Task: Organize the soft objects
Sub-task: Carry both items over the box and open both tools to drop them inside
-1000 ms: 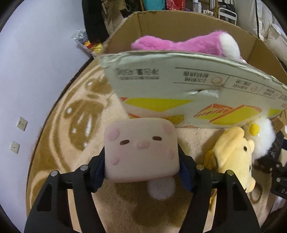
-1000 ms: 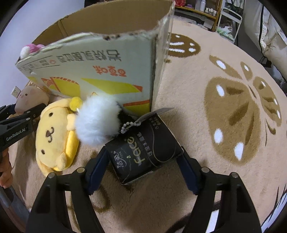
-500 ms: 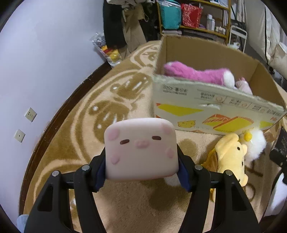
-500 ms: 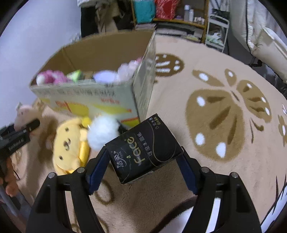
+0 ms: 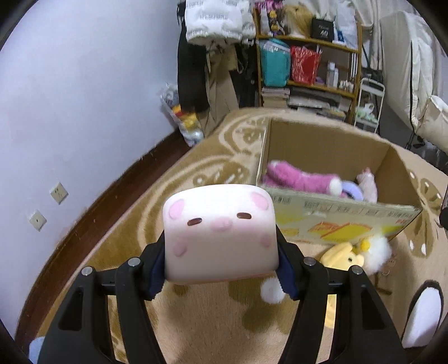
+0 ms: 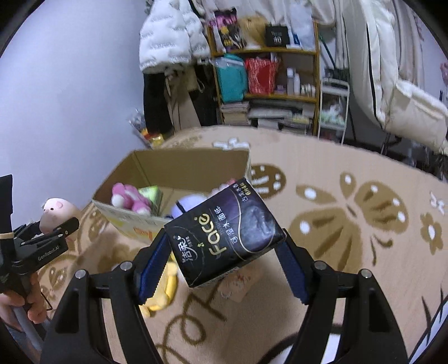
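My left gripper [image 5: 221,268] is shut on a pale pink pig plush [image 5: 219,235] and holds it high above the rug, short of the cardboard box [image 5: 330,140]. My right gripper [image 6: 224,260] is shut on a black tissue pack [image 6: 224,238], also held above the rug before the box [image 6: 190,162]. The box holds a magenta plush [image 5: 296,179] and other soft toys. A yellow dog plush [image 5: 343,256] with a white pompom [image 5: 376,253] lies on the rug by the box's front wall. The left gripper with the pig plush [image 6: 54,208] shows at the left of the right wrist view.
A beige rug with brown flower patterns [image 6: 350,218] covers the floor. A shelf with bags and books [image 6: 266,84] and hanging coats [image 5: 212,19] stand behind the box. The purple wall with sockets [image 5: 58,193] is on the left.
Both grippers rose and pulled back from the box, each still holding its object. The box's inside now shows from above, and the yellow plush lies farther below.
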Demonstrator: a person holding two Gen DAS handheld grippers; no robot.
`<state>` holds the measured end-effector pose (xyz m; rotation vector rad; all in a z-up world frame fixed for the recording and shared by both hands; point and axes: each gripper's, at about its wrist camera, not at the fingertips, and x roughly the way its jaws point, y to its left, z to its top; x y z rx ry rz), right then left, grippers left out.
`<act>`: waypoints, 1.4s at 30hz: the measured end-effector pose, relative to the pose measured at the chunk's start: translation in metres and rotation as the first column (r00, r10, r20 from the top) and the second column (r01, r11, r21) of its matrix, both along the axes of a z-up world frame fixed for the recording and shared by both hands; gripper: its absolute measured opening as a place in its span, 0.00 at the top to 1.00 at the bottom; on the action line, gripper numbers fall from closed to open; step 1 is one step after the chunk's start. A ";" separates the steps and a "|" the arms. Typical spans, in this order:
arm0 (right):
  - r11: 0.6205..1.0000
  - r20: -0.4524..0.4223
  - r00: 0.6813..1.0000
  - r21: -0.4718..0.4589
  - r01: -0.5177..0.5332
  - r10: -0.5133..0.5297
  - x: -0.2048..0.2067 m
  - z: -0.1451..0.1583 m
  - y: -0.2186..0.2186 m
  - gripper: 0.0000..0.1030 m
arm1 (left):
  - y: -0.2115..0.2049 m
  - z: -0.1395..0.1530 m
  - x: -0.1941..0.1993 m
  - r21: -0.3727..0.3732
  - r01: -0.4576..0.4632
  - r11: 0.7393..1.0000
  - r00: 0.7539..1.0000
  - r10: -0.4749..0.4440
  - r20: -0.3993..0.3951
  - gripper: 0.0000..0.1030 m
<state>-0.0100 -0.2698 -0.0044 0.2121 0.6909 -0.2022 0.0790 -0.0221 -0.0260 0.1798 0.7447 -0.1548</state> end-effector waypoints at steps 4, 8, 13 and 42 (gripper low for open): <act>1.000 0.045 0.999 -0.019 -0.010 0.011 0.002 0.014 0.004 0.24 | -0.007 0.015 -0.003 0.000 0.025 1.000 0.998 -0.025 0.053 0.38; 0.999 0.073 0.997 -0.050 -0.017 0.021 0.011 0.022 0.009 0.24 | -0.017 0.026 -0.003 0.007 0.054 0.999 0.993 -0.054 0.101 0.38; 0.997 0.087 0.996 -0.069 -0.027 0.033 0.024 0.024 0.012 0.24 | -0.030 0.038 0.006 0.006 0.080 0.997 0.987 -0.081 0.138 0.38; 0.992 0.077 0.995 -0.111 -0.057 0.066 0.100 -0.009 0.006 0.24 | -0.089 0.019 0.071 0.011 0.194 0.981 0.975 -0.194 0.113 0.37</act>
